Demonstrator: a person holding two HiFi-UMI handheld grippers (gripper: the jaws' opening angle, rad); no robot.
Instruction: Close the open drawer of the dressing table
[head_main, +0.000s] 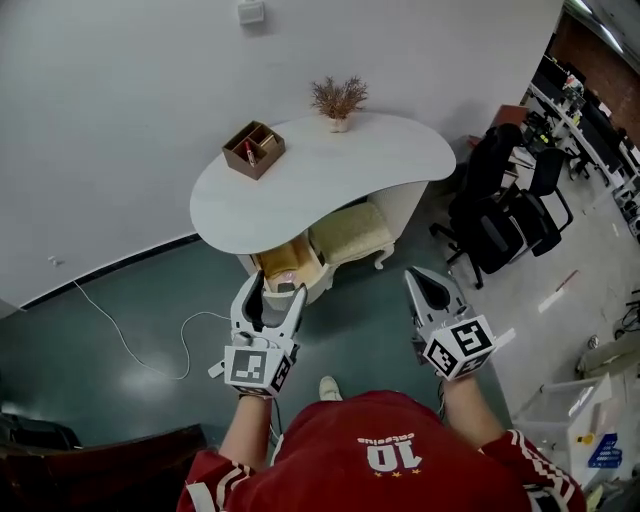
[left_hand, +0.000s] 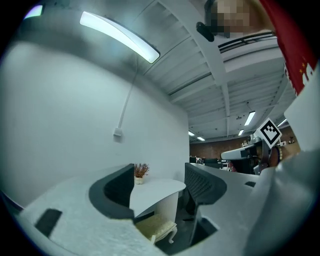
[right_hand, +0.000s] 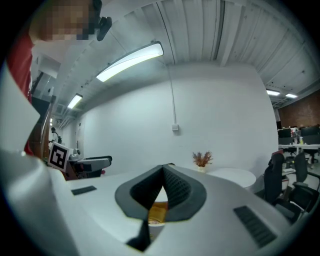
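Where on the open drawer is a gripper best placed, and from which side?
Probably the front panel of the drawer, approached from the person's side: it juts out from under the tabletop toward them, so a push should slide it in.

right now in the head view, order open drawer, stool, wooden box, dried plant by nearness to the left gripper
1. open drawer, just ahead of left gripper
2. stool, under the table
3. wooden box, table's left
4. dried plant, table's back
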